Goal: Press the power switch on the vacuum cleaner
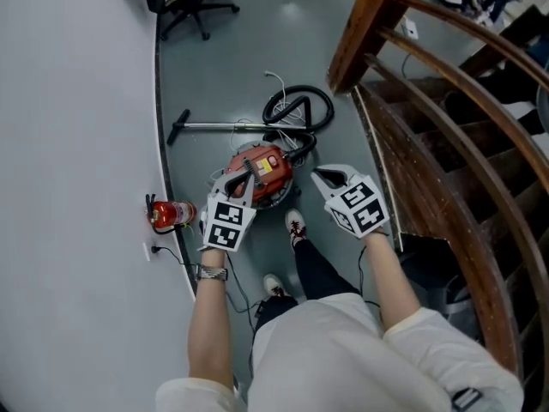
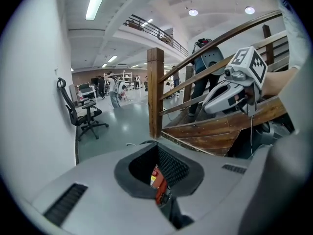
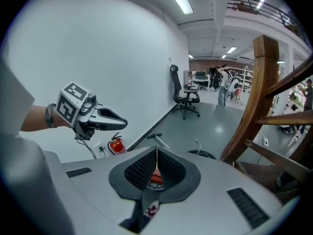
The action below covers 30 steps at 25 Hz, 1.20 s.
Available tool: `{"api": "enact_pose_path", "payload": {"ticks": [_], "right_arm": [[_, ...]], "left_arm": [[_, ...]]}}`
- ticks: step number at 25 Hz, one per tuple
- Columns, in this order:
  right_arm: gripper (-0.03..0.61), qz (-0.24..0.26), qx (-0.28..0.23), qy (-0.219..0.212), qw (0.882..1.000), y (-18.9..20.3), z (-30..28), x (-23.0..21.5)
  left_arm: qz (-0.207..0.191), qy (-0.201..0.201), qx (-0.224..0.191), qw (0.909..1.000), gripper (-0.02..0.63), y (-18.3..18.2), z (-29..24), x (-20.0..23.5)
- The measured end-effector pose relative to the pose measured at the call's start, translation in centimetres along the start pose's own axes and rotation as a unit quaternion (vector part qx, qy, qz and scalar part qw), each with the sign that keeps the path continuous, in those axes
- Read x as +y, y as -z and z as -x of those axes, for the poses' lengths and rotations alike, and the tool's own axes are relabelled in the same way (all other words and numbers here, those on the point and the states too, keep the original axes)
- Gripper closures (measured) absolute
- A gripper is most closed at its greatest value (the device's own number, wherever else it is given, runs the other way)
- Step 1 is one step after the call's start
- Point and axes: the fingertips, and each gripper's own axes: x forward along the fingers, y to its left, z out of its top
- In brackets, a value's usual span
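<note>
Plainly the vacuum cleaner (image 1: 264, 168) is a round red canister with a hard shell. It sits on the grey floor (image 1: 257, 50) just beyond the person's shoe (image 1: 296, 226), between the curved white wall (image 1: 69, 101) on the left and the wooden staircase (image 1: 429, 144) on the right. Its power switch cannot be picked out at this size, though on such a body it is probably a broad button on the top. I judge the shell stiff and smooth and the body fairly heavy. It may still roll or slide on the glossy floor if pushed from the side, so a press should come straight down, and nothing needs gripping. The black hose (image 1: 298, 108) coils on the far side and the metal wand (image 1: 219, 126) runs off to the left. The hose is limp and could catch a tool that comes in low. The left gripper (image 1: 240, 181) hangs above the near left of the canister, well off the floor, with its jaws clenched on nothing. The right gripper (image 1: 324, 178) hangs to the right of the canister, its pads also pressed together and empty. Either closed tip would make a blunt, firm point for pushing. A red fire extinguisher (image 1: 174, 213) lies at the foot of the wall on the near left.
</note>
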Motion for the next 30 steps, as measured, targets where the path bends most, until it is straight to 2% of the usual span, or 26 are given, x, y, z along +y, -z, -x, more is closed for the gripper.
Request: {"api": "enact_pose_path", "payload": {"ticks": [12,20,30], "right_arm": [[0.548,0.051,-0.069,0.03,0.996,-5.5,6.8,3.3],[0.548,0.092,-0.116,0.034,0.988,-8.6,11.4,7.2],[0.548,0.113,-0.159,0.041,0.98,-9.6,17.1,10.1]], "left_arm": [[-0.02,-0.022,-0.049,0.9984,0.612,-3.8,9.2,-1.0],[-0.05,-0.05,-0.099,0.9926,0.612,-6.6,15.1,-2.2],[-0.073,-0.063,-0.135,0.9862,0.612,-7.6,19.9,-5.2]]}}
